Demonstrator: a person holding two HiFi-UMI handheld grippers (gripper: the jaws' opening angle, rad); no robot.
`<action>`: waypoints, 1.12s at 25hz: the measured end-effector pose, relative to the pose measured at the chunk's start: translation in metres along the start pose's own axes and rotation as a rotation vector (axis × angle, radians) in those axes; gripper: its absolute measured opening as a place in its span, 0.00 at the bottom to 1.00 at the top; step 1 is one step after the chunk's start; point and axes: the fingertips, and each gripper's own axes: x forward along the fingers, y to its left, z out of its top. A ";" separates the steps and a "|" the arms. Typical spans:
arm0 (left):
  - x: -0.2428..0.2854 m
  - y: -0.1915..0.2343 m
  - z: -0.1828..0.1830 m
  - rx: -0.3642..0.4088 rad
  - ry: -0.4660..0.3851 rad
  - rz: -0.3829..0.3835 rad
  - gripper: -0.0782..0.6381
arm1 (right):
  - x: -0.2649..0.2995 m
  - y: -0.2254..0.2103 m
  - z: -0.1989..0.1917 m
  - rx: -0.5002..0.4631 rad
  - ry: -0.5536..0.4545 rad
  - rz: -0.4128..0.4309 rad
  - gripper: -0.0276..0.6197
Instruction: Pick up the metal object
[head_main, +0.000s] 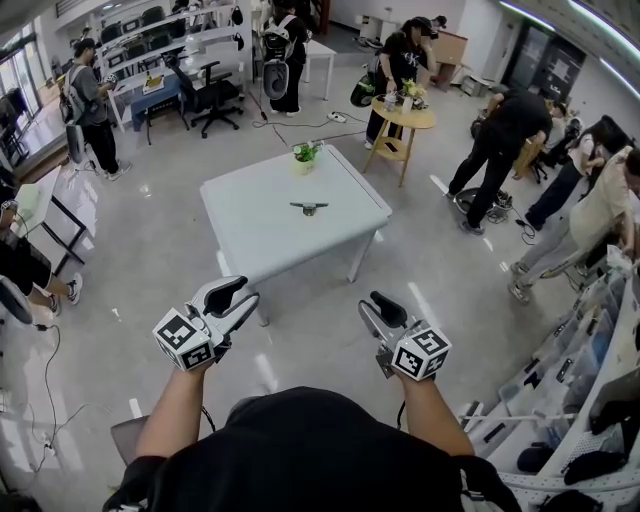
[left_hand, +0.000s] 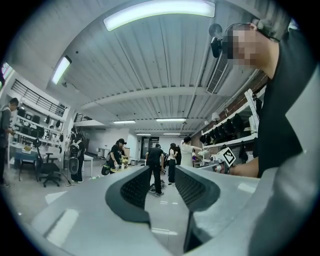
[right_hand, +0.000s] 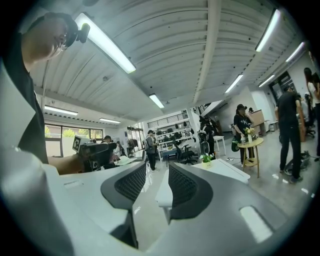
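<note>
The white table (head_main: 255, 235) stands well ahead of my jaws, my left gripper (head_main: 238, 293) and right gripper (head_main: 374, 304) both gape released with nothing between them, and the small metal object (head_main: 309, 208) lies mid-tabletop, well beyond both.

Left claw (left_hand: 162, 187) parted, empty, people beyond

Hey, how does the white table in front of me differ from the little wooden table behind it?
The white table is square and white; the wooden table is round and tan. The white table looks larger than the wooden table. The wooden table has a lower shelf; the white table has none. Both hold greenery: a pot plant on the white one, flowers on the wooden one.
</note>
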 end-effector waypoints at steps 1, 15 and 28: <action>-0.001 0.000 0.000 0.000 0.000 0.002 0.33 | 0.001 0.000 0.000 0.000 0.003 0.002 0.31; -0.003 0.007 -0.004 -0.003 0.035 0.009 0.34 | 0.004 -0.003 -0.001 0.016 0.004 -0.006 0.33; 0.011 0.055 -0.018 -0.038 0.038 -0.030 0.34 | 0.034 -0.025 0.006 0.019 0.014 -0.070 0.33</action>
